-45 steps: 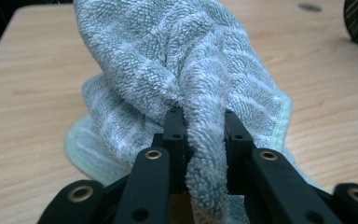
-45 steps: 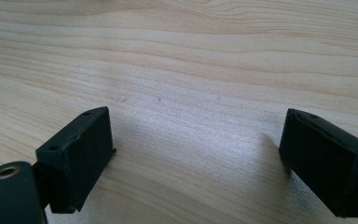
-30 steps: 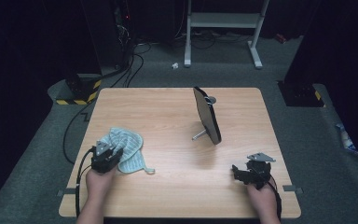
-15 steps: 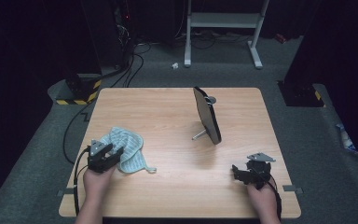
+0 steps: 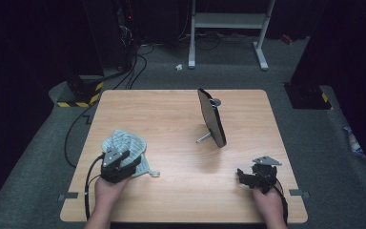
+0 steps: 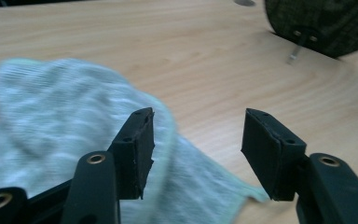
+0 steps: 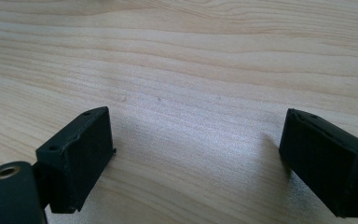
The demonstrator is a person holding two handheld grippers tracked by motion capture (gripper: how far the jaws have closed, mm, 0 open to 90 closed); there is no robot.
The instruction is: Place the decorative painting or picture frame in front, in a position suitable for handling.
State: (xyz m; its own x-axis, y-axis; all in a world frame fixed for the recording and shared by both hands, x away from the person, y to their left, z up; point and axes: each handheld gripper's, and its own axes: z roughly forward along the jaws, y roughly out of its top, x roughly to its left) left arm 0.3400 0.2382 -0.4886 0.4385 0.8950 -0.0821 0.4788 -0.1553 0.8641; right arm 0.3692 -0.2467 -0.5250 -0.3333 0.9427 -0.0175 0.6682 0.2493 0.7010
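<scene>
Left gripper (image 5: 119,164): jaws apart, holding nothing; it sits low over the near edge of the cloth, and in the left gripper view one jaw stands over the fabric while the other is over bare wood beside the hem.
Cloth (image 5: 124,145): pale green-and-white ribbed rag, lying crumpled on the left half of the table (image 5: 171,200), with a small corner tab trailing toward the middle.
Cloth, handling: judged light, soft and limp; it should bunch and drape when lifted, with no risk of breakage.
Cloth, where to hold: the raised fold or hemmed edge between the jaws looks best; a flat patch would likely slip out.
Mirror (image 5: 212,119): dark oval on a thin stand, upright near the table's centre, well apart from the cloth; judged rigid, fragile and easily tipped.
Right gripper (image 5: 257,176): jaws wide apart, empty, above bare wood at the near right of the table.
</scene>
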